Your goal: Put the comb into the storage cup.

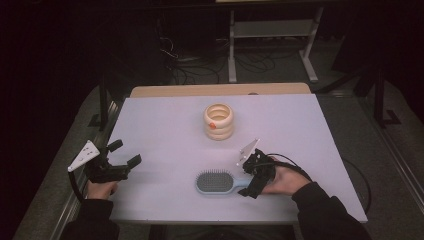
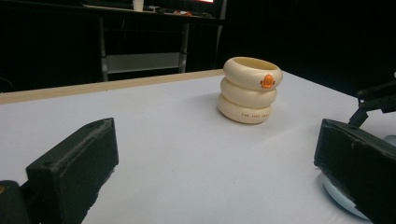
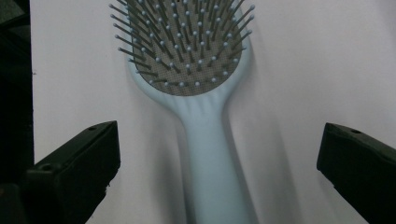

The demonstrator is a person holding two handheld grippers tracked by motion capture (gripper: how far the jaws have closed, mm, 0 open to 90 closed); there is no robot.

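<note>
While I hover low:
Right gripper (image 3: 219,163): released, jaws astride the brush (image 3: 196,79) handle, no contact.
Brush: flat, bristles up, near the desk's (image 1: 165,125) front edge.
Left gripper (image 1: 126,154): released, front-left corner.

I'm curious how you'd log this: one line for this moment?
right gripper: open, straddling hairbrush handle | left gripper: open, idle | ringed cup: upright

Black grippers, blocky black jaws, grey three-cornered plates, black cables, dark sleeves.
</note>
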